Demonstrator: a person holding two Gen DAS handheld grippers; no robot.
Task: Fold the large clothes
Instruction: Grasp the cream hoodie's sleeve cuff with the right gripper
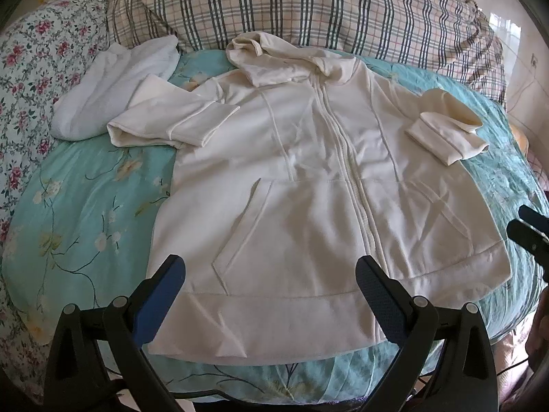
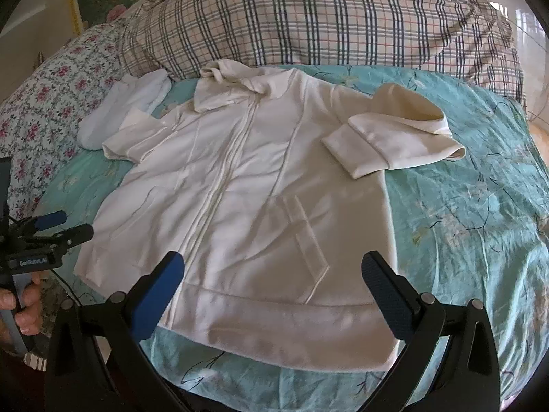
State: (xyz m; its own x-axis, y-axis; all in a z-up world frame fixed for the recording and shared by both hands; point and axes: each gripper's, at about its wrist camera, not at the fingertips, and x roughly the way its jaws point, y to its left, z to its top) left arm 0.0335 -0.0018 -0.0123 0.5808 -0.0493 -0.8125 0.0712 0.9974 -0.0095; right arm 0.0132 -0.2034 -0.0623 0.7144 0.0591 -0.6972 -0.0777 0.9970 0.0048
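A cream zip-up hoodie [image 1: 308,189] [image 2: 247,185] lies face up on the bed, hood toward the pillows, hem toward me. Its left sleeve [image 1: 171,127] is folded in over the chest and its right sleeve [image 1: 449,130] [image 2: 387,137] is folded back on itself. My left gripper [image 1: 271,271] hovers open above the hem, nothing between its blue-padded fingers. Over the hem's right half my right gripper [image 2: 274,267] stands open and empty too. The left gripper [image 2: 65,226] also shows at the left edge of the right wrist view, held by a hand [image 2: 24,305].
A folded white garment [image 1: 113,86] [image 2: 123,110] lies at the hoodie's upper left. A plaid pillow [image 1: 308,7] [image 2: 326,17] sits behind, a floral quilt [image 1: 31,68] at the left. The teal floral bedspread [image 1: 85,199] [image 2: 463,206] stretches bare on both sides.
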